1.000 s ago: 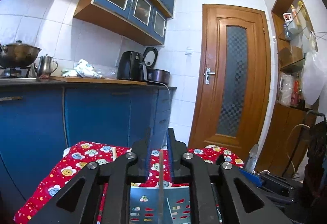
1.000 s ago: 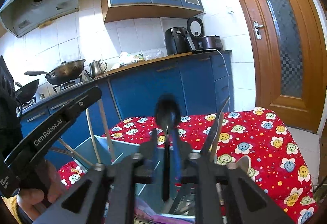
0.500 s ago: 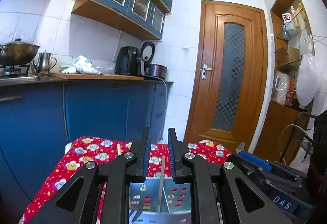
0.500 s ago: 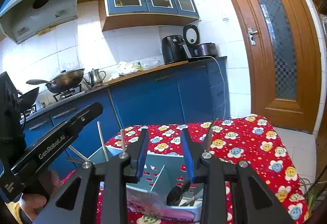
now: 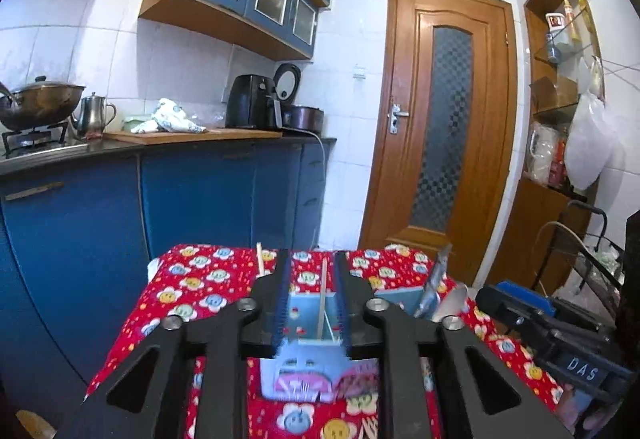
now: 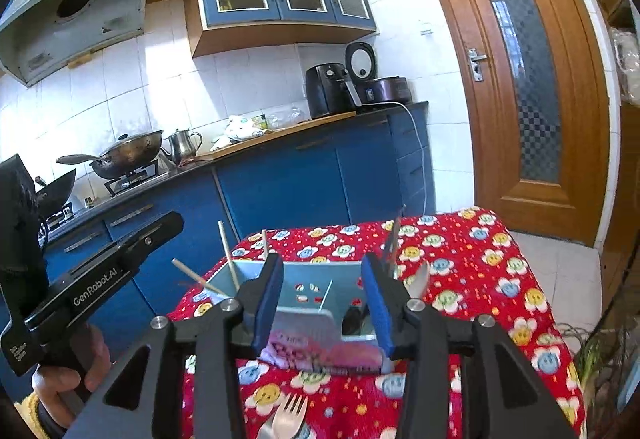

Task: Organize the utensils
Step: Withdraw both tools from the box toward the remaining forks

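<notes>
A: So, how far along is the sorting?

B: Mostly done, I'd judge. The pale blue utensil box (image 6: 308,291) stands on the worktop (image 6: 480,279) with its red flowered cloth. Chopsticks (image 6: 228,251) lean in its compartment at nine o'clock, a dark spoon (image 6: 354,319) lies in the one at three o'clock, and a knife (image 6: 394,239) stands up at the far right corner.

A: And what's left?

B: A fork (image 6: 288,413) lies on the cloth at six o'clock, just in front of the box, outside it. That looks like the remaining piece.

A: Are the grippers holding anything?

B: No. The right gripper (image 6: 320,295) has its jaws spreading, with nothing pinched; only the box shows through the gap. The left gripper (image 5: 310,299) is narrower but also opening. A chopstick (image 5: 322,299) shows in line between its pads, standing in the box beyond, and it doesn't look gripped.

A: Anything in the way?

B: The upright chopsticks and knife stick out above the rim, so a reach across the box could knock them. The two grippers are near each other as well; the left one shows at nine o'clock in the right wrist view. Beyond the worktop are blue cabinets (image 5: 208,199), a wok (image 6: 128,155) on the stove at ten o'clock, and a wooden door (image 5: 444,127) at two o'clock, all well apart.
</notes>
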### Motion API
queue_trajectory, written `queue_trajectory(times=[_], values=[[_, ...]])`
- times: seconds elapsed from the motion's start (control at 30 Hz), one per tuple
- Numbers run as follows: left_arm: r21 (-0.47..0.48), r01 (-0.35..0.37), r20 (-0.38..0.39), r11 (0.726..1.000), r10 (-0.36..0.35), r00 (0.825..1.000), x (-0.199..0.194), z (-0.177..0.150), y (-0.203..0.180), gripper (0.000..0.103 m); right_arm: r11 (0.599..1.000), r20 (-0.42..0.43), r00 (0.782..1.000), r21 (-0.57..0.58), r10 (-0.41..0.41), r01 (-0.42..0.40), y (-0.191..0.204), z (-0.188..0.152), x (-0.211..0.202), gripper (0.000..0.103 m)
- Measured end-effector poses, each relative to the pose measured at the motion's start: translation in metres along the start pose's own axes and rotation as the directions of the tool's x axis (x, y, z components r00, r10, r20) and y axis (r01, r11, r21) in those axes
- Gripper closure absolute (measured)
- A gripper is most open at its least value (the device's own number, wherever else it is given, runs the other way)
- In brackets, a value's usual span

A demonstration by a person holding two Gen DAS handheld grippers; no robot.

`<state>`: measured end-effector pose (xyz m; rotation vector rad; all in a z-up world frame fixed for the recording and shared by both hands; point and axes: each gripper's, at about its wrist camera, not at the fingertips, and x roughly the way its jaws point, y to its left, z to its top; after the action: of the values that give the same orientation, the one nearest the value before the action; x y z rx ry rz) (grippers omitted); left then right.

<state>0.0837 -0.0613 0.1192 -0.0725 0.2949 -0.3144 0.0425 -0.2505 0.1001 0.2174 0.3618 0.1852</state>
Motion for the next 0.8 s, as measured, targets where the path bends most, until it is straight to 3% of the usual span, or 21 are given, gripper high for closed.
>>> queue_trajectory(times=[0.07,0.47,0.8], values=[[0.003,-0.003,-0.013,1.0,0.003,1.0,-0.008,-0.003,0.0,0.068,1.0,-0.004,1.0,0.007,-0.004,0.004,0.0,-0.003,-0.008,0.055],[0.008,-0.008,-0.152,1.0,0.009,0.988,-0.037,-0.03,0.003,0.065,0.999,-0.07,0.997,0.037,-0.019,0.022,0.004,-0.038,-0.042,0.045],[0.004,-0.009,-0.307,1.0,0.01,0.952,-0.038,-0.064,0.006,0.065,0.996,-0.141,0.99,0.082,-0.034,0.046,-0.011,-0.069,-0.051,0.041]])
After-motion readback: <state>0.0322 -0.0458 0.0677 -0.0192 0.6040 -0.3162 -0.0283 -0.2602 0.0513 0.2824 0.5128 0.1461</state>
